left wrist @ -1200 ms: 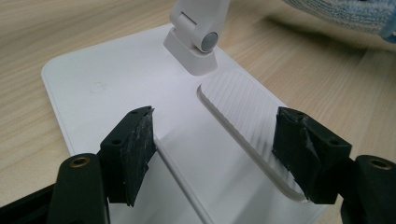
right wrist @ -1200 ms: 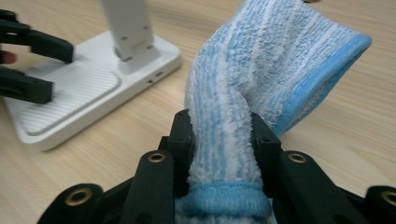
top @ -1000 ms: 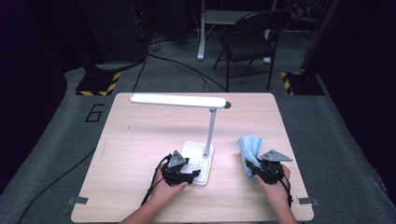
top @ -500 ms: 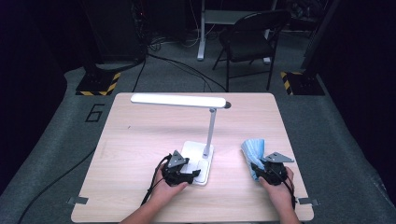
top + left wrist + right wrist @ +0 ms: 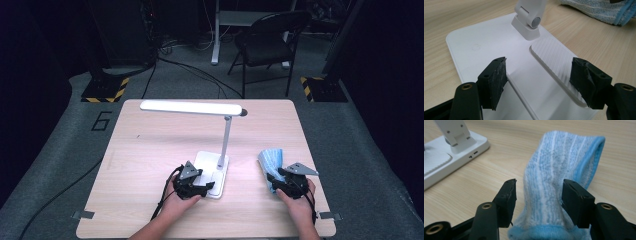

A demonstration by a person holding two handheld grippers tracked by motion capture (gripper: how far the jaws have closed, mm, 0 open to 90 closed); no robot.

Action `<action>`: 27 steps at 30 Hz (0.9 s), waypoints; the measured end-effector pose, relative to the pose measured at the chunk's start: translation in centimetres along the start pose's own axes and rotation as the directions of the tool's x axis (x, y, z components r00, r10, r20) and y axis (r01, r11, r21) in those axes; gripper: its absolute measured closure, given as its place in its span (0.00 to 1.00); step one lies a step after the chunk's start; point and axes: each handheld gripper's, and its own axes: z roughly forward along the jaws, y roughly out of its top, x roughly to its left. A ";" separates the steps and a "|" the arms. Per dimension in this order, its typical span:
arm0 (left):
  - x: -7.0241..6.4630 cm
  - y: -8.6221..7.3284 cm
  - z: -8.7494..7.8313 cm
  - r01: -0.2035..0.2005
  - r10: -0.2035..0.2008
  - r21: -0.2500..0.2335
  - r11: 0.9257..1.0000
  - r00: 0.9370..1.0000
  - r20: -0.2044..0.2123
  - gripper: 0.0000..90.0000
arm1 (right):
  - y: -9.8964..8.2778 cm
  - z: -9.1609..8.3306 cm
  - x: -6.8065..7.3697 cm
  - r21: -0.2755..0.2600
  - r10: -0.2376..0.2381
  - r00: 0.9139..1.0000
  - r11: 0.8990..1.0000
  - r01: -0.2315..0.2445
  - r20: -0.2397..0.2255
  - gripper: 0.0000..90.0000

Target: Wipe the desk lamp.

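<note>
Having just opened, right gripper straddles the cloth, its near end cut off.

left gripper: we see a black body with a grey three-cornered plate on top and a black cable trailing toward the table edge.
left jaws: we see two black blocks faced with rough black pads; brass-ringed holes sit in the arms behind.
right gripper: we see the same black build, grey plate and cable.
right jaws: black, with brass eyelets.
arms: our forearms are bare, no sleeves.
</note>
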 end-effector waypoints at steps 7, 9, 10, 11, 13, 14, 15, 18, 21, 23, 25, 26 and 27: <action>0.0 0.0 0.0 0.000 0.000 -0.004 1.000 1.000 0.001 0.32 | 1.3 -0.5 1.0 -0.010 -0.036 0.999 0.999 0.036 -0.023 0.48; 0.1 0.0 0.0 0.003 -0.003 -0.002 1.000 1.000 0.012 0.32 | 1.8 -0.8 1.4 -0.026 -0.044 0.998 0.999 0.043 -0.040 0.48; 0.1 -0.1 0.0 0.005 -0.005 -0.007 1.000 1.000 0.012 0.32 | 2.0 -0.9 1.5 -0.030 -0.041 0.998 0.999 0.040 -0.050 0.48; 0.1 -0.1 -0.1 0.006 -0.006 -0.002 1.000 1.000 0.016 0.32 | 2.3 -1.0 1.8 -0.044 -0.031 0.998 0.999 0.029 -0.061 0.48; 0.1 -0.1 -0.1 0.000 0.000 -0.006 1.000 1.000 0.019 0.32 | 2.7 -1.2 2.4 -0.067 -0.036 0.997 0.997 0.031 -0.074 0.49; 0.1 -0.1 -0.2 0.002 -0.002 0.000 1.000 1.000 0.025 0.32 | 2.9 -1.3 2.6 -0.075 -0.046 0.996 0.996 0.040 -0.077 0.49; 0.0 -0.1 -0.2 0.010 -0.010 -0.004 1.000 1.000 0.027 0.32 | 3.0 -1.3 2.9 -0.083 -0.054 0.995 0.995 0.047 -0.081 0.49; 0.1 -0.2 -0.2 -0.005 0.005 0.000 1.000 1.000 0.028 0.32 | 3.4 -1.2 3.6 -0.096 -0.066 0.994 0.994 0.058 -0.085 0.50; 0.2 -0.2 -0.4 -0.009 0.009 0.001 1.000 0.999 0.037 0.34 | 3.7 -0.5 4.2 -0.096 -0.076 0.993 0.993 0.067 -0.094 0.51; 0.3 -0.2 -0.6 -0.007 0.007 0.011 1.000 0.999 0.041 0.36 | 3.9 0.1 4.6 -0.085 -0.077 0.990 0.994 0.067 -0.119 0.51; 0.4 -0.1 -0.8 -0.015 0.014 0.016 1.000 0.999 0.041 0.39 | 4.1 0.5 4.9 -0.088 -0.091 0.989 0.993 0.081 -0.120 0.51; 0.4 -0.1 -1.1 -0.018 0.017 0.020 1.000 0.999 0.033 0.39 | 4.4 1.1 5.3 -0.084 -0.104 0.986 0.992 0.094 -0.129 0.51; 0.5 -0.1 -1.2 -0.018 0.018 0.019 1.000 0.999 0.030 0.39 | 4.5 1.4 5.6 -0.080 -0.099 0.986 0.993 0.089 -0.132 0.51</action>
